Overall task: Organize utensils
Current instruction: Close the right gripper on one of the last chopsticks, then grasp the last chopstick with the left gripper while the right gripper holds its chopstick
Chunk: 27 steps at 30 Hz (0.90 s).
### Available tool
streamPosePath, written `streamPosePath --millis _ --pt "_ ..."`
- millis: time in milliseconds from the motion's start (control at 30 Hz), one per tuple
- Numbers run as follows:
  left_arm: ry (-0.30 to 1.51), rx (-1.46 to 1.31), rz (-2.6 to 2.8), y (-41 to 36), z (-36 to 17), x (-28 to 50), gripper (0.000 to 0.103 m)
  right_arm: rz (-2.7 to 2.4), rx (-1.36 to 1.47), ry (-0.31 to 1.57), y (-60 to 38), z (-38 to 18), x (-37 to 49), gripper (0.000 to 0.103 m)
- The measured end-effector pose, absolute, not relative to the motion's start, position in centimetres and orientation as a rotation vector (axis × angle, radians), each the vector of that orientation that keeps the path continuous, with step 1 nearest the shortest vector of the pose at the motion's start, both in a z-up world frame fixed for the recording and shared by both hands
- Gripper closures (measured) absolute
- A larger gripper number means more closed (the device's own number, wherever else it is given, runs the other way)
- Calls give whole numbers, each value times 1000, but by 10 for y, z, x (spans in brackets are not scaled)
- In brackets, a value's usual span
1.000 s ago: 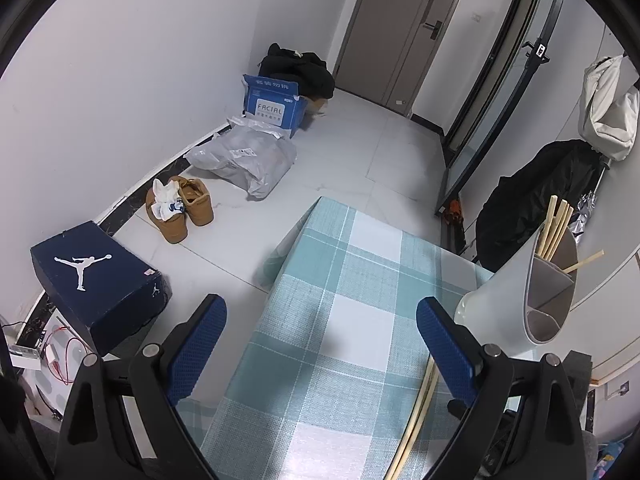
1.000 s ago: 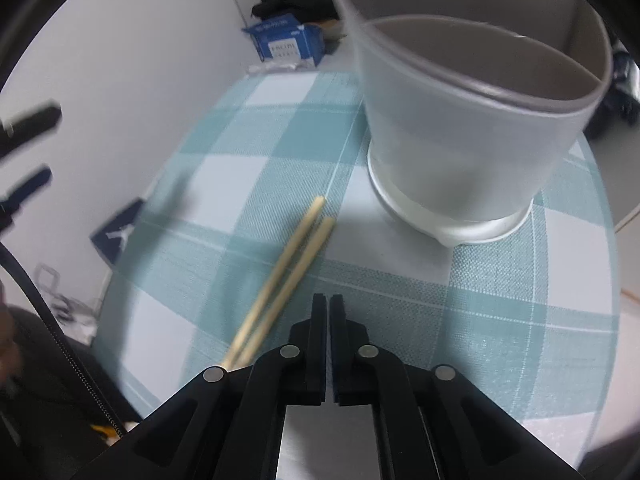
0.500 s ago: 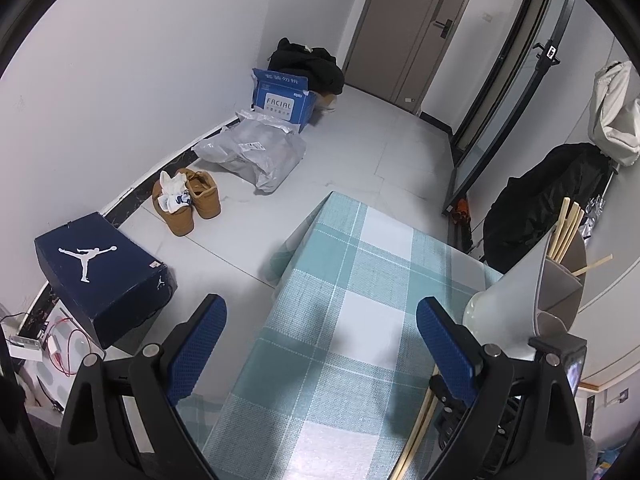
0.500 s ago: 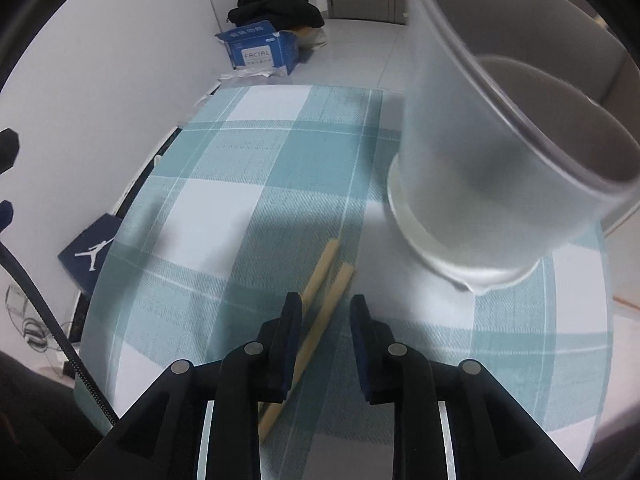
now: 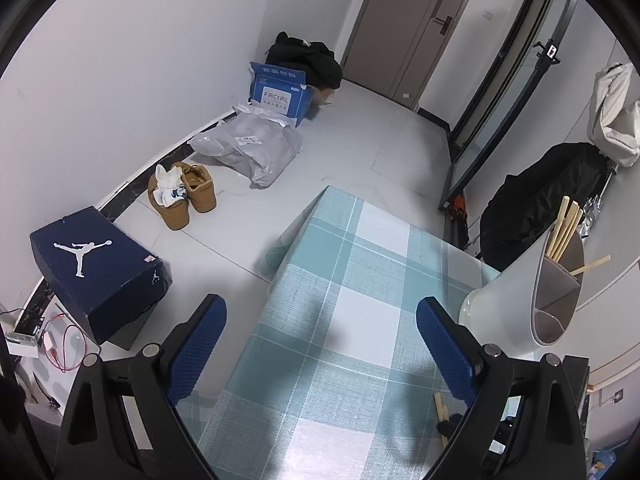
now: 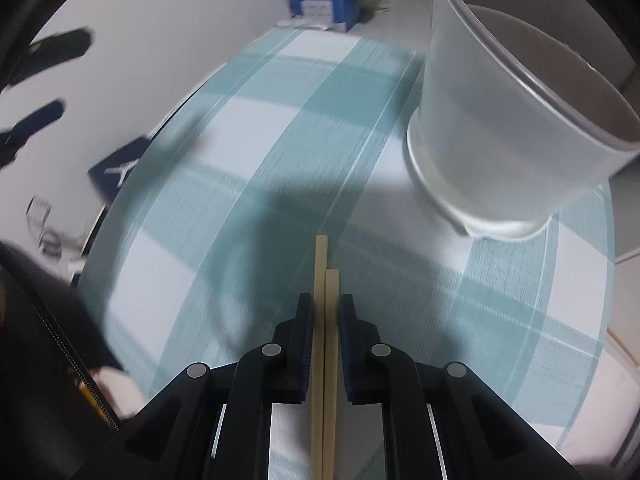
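A pair of wooden chopsticks (image 6: 325, 300) lies on the teal checked tablecloth (image 6: 240, 168), running straight between my right gripper's (image 6: 325, 312) two fingers. The jaws stand close on either side of the pair with a thin gap; I cannot tell if they grip. A white utensil holder (image 6: 500, 128) stands close to the upper right. In the left wrist view the holder (image 5: 520, 304) has several chopsticks (image 5: 564, 228) in it, and the chopstick tips (image 5: 440, 404) show by the right finger. My left gripper (image 5: 320, 340) is open and empty above the table's left edge.
On the floor to the left are a dark blue shoe box (image 5: 96, 272), brown boots (image 5: 184, 196), a grey bag (image 5: 252, 148) and a blue carton (image 5: 280, 92). A black bag (image 5: 540, 200) leans by the wall behind the table.
My right gripper opened, swung over the chopsticks and now has them between its fingers. The left gripper rose and drifted slightly, still open.
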State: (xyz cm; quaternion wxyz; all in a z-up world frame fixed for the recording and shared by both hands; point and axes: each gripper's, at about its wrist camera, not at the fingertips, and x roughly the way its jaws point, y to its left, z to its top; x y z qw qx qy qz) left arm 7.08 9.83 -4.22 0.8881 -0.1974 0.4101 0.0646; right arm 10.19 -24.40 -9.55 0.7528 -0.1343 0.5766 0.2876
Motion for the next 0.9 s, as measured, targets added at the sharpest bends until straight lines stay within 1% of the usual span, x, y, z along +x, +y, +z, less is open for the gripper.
streamPosePath --millis 100,233,600,667,700,800,900 --pt "858 -391 138 95 -44 72 9 641 -300 1260 -247 -95 102 89" --pt "875 -382 146 94 -48 74 9 650 -273 1231 -248 -90 107 89" --pt "906 -358 152 88 -55 76 9 612 -343 1258 -242 -99 112 90" --pt "923 -342 141 85 -57 76 9 608 -383 1236 -235 -99 113 90" --pt "931 -336 135 84 -58 76 9 613 -394 1232 -233 -99 112 88" --pt "975 -329 105 79 -64 76 9 632 -391 1223 -232 -98 113 99" --pt "1059 -362 38 70 -75 77 9 639 -307 1208 -249 -95 117 100"
